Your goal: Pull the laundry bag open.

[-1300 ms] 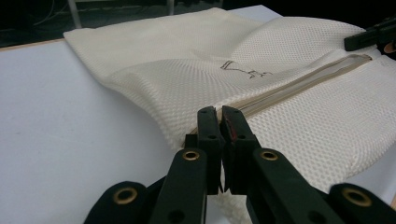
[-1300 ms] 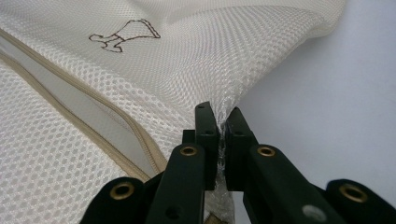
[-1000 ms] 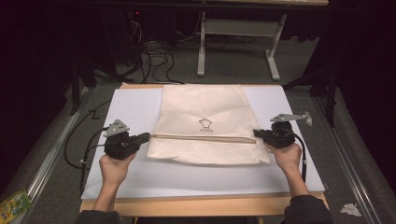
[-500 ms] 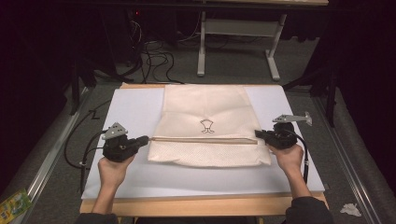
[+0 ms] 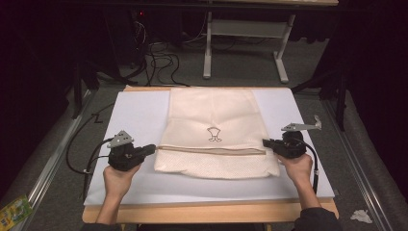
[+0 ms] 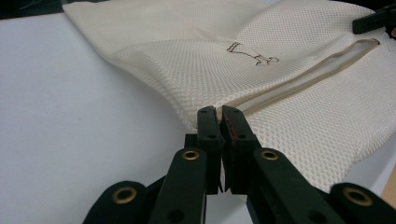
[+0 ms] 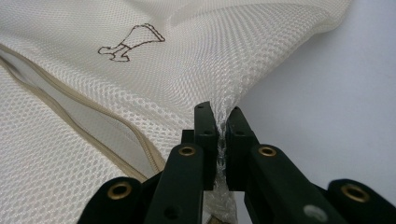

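Observation:
A cream mesh bag with a small brown logo lies flat on the white board. A tan zipper runs across the bag near its front. My left gripper is shut on the bag's left edge at the zipper end; in the left gripper view its jaws meet at the mesh. On the opposite side, my right gripper is shut on the right edge. The right gripper view shows mesh bunched between its jaws. The right gripper's tip also shows far off in the left gripper view.
The white board rests on a wooden table. Black cables trail off the left side. A metal table frame stands behind. A green packet and crumpled paper lie on the floor.
Both grippers have shifted slightly toward the person while holding the bag's sides. The bag's near edge now lies closer to the front of the board.

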The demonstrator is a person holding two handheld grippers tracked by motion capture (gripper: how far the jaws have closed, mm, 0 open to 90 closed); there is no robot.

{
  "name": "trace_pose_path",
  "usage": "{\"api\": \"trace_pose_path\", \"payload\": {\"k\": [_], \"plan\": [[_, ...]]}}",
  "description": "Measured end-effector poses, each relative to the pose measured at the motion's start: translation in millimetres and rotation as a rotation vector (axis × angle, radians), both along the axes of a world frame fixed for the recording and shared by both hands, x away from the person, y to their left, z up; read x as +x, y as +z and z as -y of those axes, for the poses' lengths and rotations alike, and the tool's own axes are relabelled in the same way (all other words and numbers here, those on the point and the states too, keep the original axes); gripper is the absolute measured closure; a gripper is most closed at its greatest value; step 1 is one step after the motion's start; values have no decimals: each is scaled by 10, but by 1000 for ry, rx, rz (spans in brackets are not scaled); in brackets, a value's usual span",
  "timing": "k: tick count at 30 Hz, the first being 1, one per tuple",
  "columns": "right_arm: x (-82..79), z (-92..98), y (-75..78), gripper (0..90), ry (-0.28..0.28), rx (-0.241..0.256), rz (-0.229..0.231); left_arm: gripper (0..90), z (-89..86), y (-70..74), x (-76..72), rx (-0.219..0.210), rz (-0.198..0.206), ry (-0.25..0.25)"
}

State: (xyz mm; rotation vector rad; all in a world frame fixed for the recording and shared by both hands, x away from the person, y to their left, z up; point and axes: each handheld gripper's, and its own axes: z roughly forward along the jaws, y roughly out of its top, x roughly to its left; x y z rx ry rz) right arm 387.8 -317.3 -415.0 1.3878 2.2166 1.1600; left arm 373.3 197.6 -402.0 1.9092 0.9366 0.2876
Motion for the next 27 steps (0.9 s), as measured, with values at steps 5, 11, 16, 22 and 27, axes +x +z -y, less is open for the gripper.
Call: {"api": "trace_pose_path", "payload": {"k": [5,11,16,22,27], "plan": [[-19,9,-58,870,-7,4,-1,871,7,-25,-2,1,-3,-4],[-43,3,-144,865,-13,-1,-9,870,28,-80,-15,28,-6,-2],[-56,-6,-190,861,-19,-9,-11,870,49,-107,-14,40,-4,1],[-70,-32,-216,856,-29,-35,-9,869,68,-158,-23,52,-16,-1],[-71,-26,-271,849,-30,-41,-22,868,94,-211,-26,70,-24,-3]]}}
